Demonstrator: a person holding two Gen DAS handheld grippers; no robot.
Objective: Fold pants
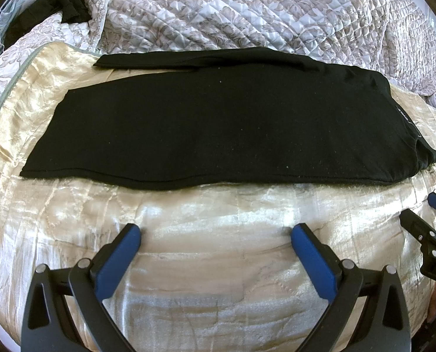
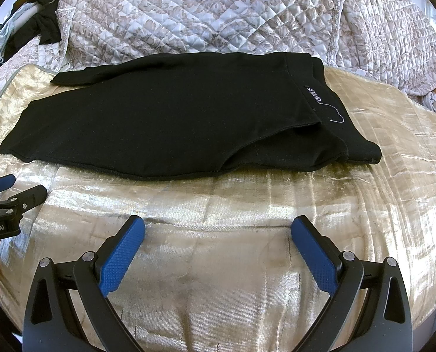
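Black soft pants (image 1: 218, 123) lie flat on the shiny gold blanket (image 1: 218, 264); near them, left claw (image 1: 216, 234) and right claw (image 2: 218, 228) gape wide, holding nothing.

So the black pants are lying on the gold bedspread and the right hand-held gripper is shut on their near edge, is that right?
Not quite: the right hand-held gripper is open and holds nothing, short of the black pants, as the right wrist view shows. They do lie on the gold bedspread.

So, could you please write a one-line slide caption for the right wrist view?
Open right tool hovers over a gold bedspread, facing black pants laid flat with the waistband to the right.
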